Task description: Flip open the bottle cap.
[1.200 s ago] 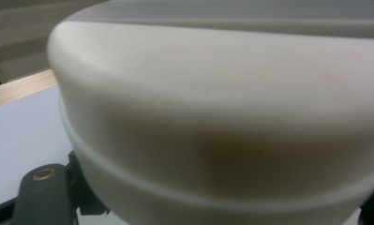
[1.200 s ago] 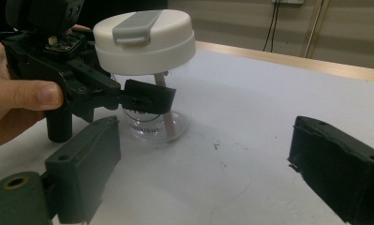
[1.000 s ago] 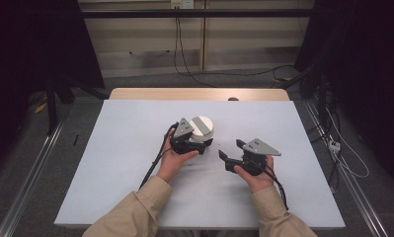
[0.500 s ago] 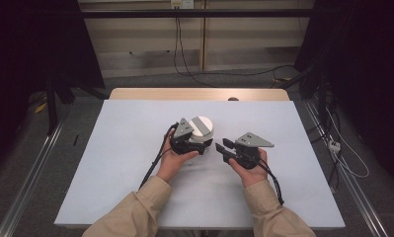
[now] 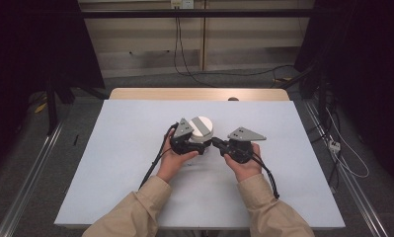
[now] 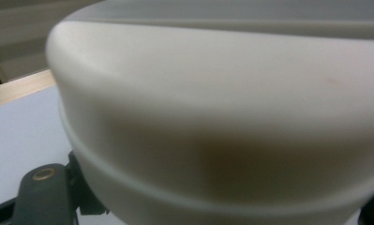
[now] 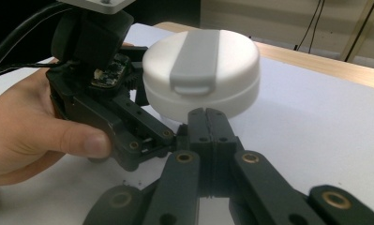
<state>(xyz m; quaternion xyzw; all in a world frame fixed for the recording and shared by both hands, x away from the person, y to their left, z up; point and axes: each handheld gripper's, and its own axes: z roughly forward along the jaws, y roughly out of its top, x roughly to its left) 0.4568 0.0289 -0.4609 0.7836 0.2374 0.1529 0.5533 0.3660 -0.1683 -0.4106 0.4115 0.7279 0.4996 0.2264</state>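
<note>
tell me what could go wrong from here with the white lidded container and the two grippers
1. The left gripper grips the white container low on its side; a push on the lid could twist it loose.
2. The right gripper has just closed with nothing between its jaws, tips right at the container's lower edge, so it may nudge rather than grasp it.
3. The grey flip tab faces the right gripper, whose closed tips might slip off it.

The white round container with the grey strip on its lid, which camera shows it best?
The right gripper view: the white round container shows whole, sharp, with its grey lid strip. The high view shows it small, partly behind the left hand-held gripper gripping it. The left gripper view gives a blurred close-up of its side.
</note>
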